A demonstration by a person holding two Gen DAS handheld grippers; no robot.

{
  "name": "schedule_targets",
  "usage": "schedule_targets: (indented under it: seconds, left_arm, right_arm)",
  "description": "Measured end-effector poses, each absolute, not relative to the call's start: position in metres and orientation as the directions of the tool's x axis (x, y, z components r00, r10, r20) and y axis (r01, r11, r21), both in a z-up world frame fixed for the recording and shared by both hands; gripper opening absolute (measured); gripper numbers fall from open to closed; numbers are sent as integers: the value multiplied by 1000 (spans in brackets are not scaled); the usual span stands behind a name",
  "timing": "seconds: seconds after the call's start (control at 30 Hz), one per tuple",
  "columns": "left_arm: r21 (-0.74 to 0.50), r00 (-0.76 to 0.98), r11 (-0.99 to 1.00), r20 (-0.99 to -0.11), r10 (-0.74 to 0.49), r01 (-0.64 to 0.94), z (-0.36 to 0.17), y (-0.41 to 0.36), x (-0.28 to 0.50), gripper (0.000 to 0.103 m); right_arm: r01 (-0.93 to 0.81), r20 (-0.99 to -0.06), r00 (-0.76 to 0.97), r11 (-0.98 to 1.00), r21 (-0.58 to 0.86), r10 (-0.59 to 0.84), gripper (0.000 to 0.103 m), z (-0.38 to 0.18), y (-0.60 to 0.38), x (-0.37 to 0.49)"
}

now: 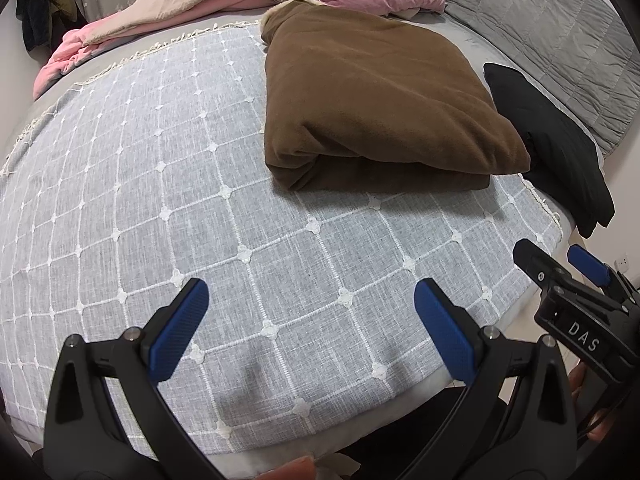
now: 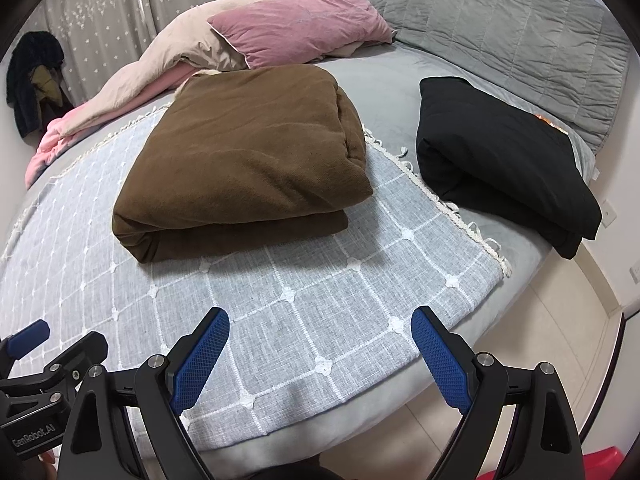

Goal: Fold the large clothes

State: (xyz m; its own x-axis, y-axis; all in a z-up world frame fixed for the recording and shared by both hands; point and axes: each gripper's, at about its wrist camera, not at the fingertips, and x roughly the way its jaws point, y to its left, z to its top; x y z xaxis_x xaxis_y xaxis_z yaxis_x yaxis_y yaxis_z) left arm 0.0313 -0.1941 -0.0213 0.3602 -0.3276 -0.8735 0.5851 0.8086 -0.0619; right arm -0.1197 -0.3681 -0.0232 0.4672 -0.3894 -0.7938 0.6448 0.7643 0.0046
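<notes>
A thick brown garment (image 1: 372, 108) (image 2: 248, 160) lies folded into a bulky rectangle on the grey checked cloth (image 1: 160, 200) (image 2: 320, 300) that covers the bed. To its right a black garment (image 1: 556, 144) (image 2: 500, 160) lies folded near the bed's edge. My left gripper (image 1: 310, 328) hovers open over the cloth's near edge, well short of the brown garment, with nothing between its blue pads. My right gripper (image 2: 320, 356) is open too, empty, above the cloth's near right corner. In the left wrist view the right gripper (image 1: 560, 268) shows at the right edge.
A pink pillow (image 2: 304, 20), beige and pink bedding (image 2: 132, 80) and a grey quilt (image 2: 500, 32) lie at the back of the bed. Dark clothes (image 2: 32, 76) hang by the curtain at far left. Tiled floor (image 2: 540, 340) lies beyond the bed's right edge.
</notes>
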Motion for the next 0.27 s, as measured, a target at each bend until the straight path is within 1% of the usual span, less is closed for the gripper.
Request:
schedule_targets:
  seconds: [0.27]
  left_arm:
    - [-49, 370, 816, -875, -313, 575, -24, -192, 33, 102]
  right_arm:
    - [646, -797, 461, 763, -1, -391, 93, -23, -368, -116]
